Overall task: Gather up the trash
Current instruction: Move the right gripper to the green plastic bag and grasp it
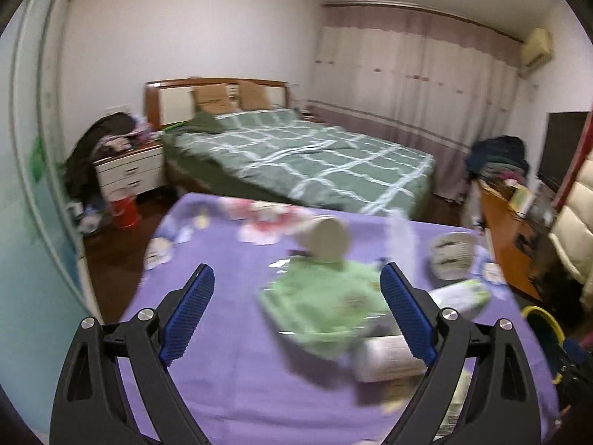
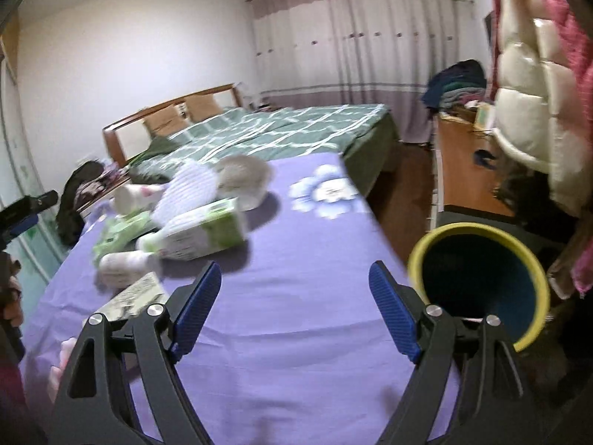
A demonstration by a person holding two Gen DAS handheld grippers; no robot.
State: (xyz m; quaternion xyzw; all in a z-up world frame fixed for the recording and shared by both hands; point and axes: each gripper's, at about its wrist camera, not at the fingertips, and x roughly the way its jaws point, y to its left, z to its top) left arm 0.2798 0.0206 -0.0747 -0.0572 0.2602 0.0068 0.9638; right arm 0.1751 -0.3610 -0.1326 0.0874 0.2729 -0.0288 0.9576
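Both grippers empty, jaws wide: left gripper over green wrapper, right gripper over bare purple tablecloth. Trash, including carton, is clustered mid-table; yellow-rimmed bin sits off the right edge, likely for drops.

1. White walls; drawn pale curtains cover the far side.
2. A bed with a green checked cover and wooden headboard stands mid-room.
3. A white nightstand sits beside it, piled with clothes.
4. Dark wooden floor.
5. An air conditioner hangs high.
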